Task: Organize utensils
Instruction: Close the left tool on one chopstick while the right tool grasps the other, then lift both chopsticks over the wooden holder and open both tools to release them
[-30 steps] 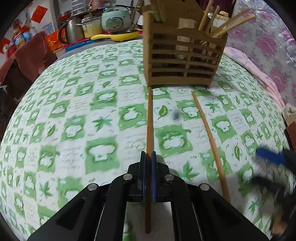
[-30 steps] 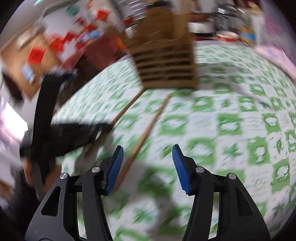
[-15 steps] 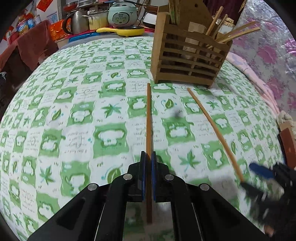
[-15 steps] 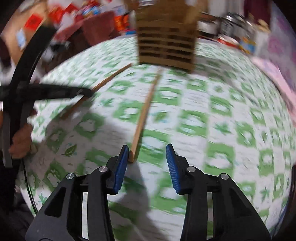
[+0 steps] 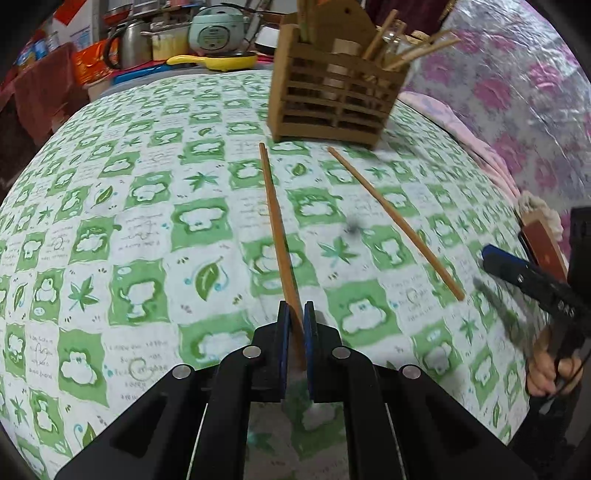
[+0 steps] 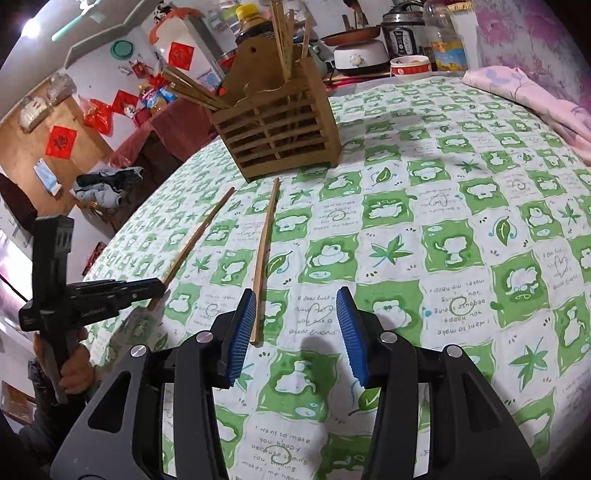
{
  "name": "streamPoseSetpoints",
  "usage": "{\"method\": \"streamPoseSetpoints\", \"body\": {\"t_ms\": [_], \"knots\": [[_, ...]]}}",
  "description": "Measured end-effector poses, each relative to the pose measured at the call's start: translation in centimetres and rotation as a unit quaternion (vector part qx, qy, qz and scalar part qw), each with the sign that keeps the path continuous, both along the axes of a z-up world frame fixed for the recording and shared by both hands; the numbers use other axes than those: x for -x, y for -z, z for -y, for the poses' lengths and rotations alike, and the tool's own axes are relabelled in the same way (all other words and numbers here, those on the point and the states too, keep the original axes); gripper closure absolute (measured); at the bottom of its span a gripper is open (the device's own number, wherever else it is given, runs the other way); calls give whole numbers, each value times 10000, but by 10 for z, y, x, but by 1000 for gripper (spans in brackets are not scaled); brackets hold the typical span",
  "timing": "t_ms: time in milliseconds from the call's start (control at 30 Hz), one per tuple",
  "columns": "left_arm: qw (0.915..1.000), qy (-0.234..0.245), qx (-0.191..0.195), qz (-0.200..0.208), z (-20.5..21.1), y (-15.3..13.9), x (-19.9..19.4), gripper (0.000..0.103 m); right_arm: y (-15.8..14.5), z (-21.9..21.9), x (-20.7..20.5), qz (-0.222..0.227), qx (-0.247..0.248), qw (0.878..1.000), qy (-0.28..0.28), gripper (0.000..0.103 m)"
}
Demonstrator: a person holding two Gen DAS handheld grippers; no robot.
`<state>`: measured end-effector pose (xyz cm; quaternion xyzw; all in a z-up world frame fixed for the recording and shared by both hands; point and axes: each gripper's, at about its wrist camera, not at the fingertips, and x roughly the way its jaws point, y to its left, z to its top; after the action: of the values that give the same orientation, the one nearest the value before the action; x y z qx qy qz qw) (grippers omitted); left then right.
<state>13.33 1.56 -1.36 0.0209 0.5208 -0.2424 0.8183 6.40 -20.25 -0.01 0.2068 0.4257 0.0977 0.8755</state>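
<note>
Gripping one chopstick (image 5: 275, 218) in the closed left gripper (image 5: 294, 325), whose grip has slid toward its near end.

The right gripper (image 6: 295, 330), swung in over the past second, is held open beside the second chopstick (image 6: 264, 254) on the tabletop (image 6: 461, 192). Several chopsticks are already stood in the wooden slatted holder (image 6: 280, 122); two remain outside.

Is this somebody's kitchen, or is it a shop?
Probably a home kitchen or dining room. A rice cooker and kettle stand behind a table with a green patterned tablecloth, which holds a wooden chopstick holder.
</note>
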Motion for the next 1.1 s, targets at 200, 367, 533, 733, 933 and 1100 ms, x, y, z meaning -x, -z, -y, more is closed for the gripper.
{"method": "streamPoseSetpoints", "body": {"t_ms": [200, 367, 533, 733, 933, 1100], "knots": [[9998, 0, 96, 154, -4, -5, 11, 61, -1, -2, 0, -2, 51, 10000, 5, 53], [9998, -66, 156, 125, -7, -5, 12, 59, -1, -3, 0, -13, 125, 9999, -13, 53], [9995, -35, -245, 171, 1, 0, 19, 92, -4, -11, 0, 0, 360, 9993, -122, 53], [9899, 262, -1142, 800, 28, 1, 41, 93, -9, -50, 2, 43, 1024, 9917, -782, 55], [9905, 214, -1081, 826, 24, 0, 42, 96, 2, -72, -5, -349, 1583, 9814, -1026, 82], [9930, 134, -747, 905, 17, -10, 43, 97, -4, -69, 2, -182, 1648, 9822, -880, 96]]}}
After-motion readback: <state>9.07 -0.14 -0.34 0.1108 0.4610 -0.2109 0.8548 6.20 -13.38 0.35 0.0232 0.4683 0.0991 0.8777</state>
